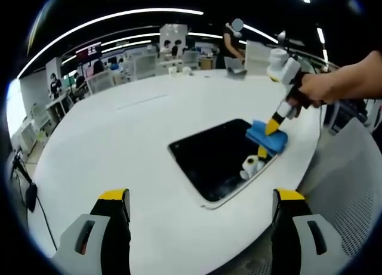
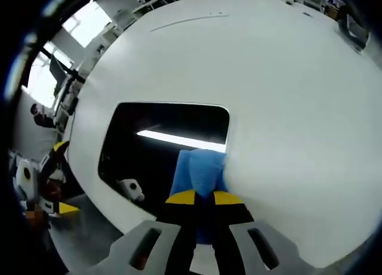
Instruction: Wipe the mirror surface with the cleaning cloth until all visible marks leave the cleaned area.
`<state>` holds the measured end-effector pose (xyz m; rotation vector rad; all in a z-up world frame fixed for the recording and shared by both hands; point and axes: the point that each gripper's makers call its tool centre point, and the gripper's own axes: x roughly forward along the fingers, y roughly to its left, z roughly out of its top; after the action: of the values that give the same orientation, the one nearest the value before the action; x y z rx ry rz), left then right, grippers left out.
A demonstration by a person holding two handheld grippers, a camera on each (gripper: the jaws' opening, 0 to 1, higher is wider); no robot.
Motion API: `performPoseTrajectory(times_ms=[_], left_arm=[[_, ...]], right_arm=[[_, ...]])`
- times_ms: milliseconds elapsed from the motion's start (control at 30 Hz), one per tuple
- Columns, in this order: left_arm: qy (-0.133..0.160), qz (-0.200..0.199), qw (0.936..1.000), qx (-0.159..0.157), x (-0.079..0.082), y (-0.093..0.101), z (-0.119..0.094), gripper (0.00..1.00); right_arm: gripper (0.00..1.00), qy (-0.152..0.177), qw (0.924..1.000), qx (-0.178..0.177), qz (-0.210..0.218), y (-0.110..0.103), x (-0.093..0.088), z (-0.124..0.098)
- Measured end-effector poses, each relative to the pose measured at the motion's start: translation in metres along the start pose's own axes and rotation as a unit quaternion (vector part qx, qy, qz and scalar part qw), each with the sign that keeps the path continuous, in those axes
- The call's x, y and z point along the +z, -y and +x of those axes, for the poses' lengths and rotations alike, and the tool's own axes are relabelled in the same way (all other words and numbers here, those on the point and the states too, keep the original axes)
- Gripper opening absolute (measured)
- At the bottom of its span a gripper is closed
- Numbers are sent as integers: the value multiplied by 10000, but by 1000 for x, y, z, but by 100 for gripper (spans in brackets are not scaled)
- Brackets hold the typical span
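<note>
Your right gripper [image 2: 204, 198] is clenched on the blue cleaning cloth [image 2: 200, 173], pressing it onto the mirror [image 2: 149, 150] at the mirror's edge. Left gripper view gives you the wider look: right gripper [image 1: 271, 129] comes in from the right w/ your hand [image 1: 325, 87] on it, cloth [image 1: 267, 138] sitting on the mirror's [image 1: 215, 158] corner nearest the desk's [image 1: 119, 144] right edge. Your left gripper [image 1: 200, 197] hangs released, jaws wide apart, nothing btwn them, over the desk's near edge. Right gripper view shows a ceiling light strip reflected in the glass. Marks on the glass: can't tell.
</note>
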<state>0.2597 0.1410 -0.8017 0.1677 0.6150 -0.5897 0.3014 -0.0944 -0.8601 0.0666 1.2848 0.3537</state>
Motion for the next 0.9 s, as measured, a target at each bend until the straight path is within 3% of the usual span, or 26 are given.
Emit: performPoseTrajectory(times_ms=[467,900], left_arm=[[-23,17,10000,-8,-1,-1,0,100],[9,-56,9999,-153,-1,5,0,100]], right_arm=[[3,-4,10000,64,41,-9,-19,-6],[3,97,9991,177,361,-11,-29,-8]])
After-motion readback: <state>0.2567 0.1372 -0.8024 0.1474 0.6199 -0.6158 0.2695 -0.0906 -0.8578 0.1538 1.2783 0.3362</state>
